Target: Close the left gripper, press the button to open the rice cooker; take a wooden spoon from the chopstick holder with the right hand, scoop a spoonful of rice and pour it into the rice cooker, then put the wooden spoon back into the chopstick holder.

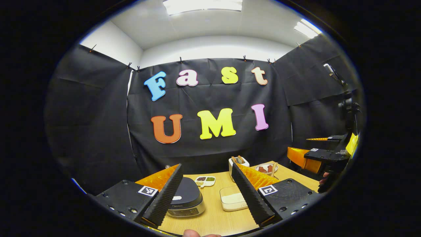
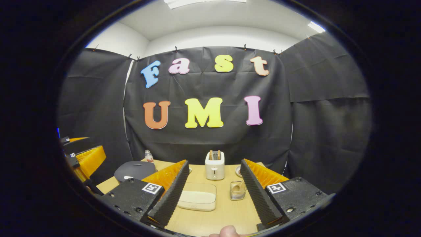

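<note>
Dark grey rice cooker [image 1: 185, 196] (lid shut), white toaster [image 2: 214, 170], light wood table [image 2: 227, 210]

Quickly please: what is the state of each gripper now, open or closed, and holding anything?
Left gripper: open, holding nothing, above the table.
Right gripper: open, holding nothing.

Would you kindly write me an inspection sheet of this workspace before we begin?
Surface: wooden table, bare between the items.
Job's things: rice cooker, lid shut; clear rice container beside it; chopstick holder with a wooden spoon in it, right of the container.
Clutter: white toaster at the back; small divided dish; plate of food; bottle.
Grippers: left tongs open above the cooker; right tongs open, holding nothing.
Cables: nothing seen.
Surroundings: black cloth wall, ceiling lights, a stand at the right.
</note>
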Demonstrator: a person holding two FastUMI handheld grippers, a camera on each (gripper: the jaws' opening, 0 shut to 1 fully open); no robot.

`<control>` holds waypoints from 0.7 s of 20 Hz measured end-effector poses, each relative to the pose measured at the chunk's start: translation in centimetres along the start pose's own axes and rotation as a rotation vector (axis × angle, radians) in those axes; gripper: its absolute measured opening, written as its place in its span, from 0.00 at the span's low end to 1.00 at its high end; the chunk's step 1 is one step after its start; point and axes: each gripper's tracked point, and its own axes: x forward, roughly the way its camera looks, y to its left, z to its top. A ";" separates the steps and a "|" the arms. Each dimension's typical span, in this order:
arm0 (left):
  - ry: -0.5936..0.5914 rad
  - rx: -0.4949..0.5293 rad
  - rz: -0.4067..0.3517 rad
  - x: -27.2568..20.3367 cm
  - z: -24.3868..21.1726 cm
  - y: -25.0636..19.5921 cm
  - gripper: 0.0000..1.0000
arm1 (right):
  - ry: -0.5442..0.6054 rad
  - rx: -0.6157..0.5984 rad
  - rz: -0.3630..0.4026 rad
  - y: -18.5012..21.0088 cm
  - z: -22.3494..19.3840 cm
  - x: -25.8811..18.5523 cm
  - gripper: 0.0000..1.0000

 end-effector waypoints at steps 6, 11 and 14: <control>-0.003 -0.032 0.016 0.0 0.1 0.2 0.96 | 0.010 0.008 0.019 0.6 0.1 0.4 1.00; -0.011 -0.052 0.045 0.2 0.3 0.5 0.96 | 0.006 0.001 0.025 0.6 0.4 0.4 1.00; -0.009 -0.064 0.036 0.1 0.1 -0.1 0.96 | 0.012 0.003 0.026 0.6 0.3 0.1 1.00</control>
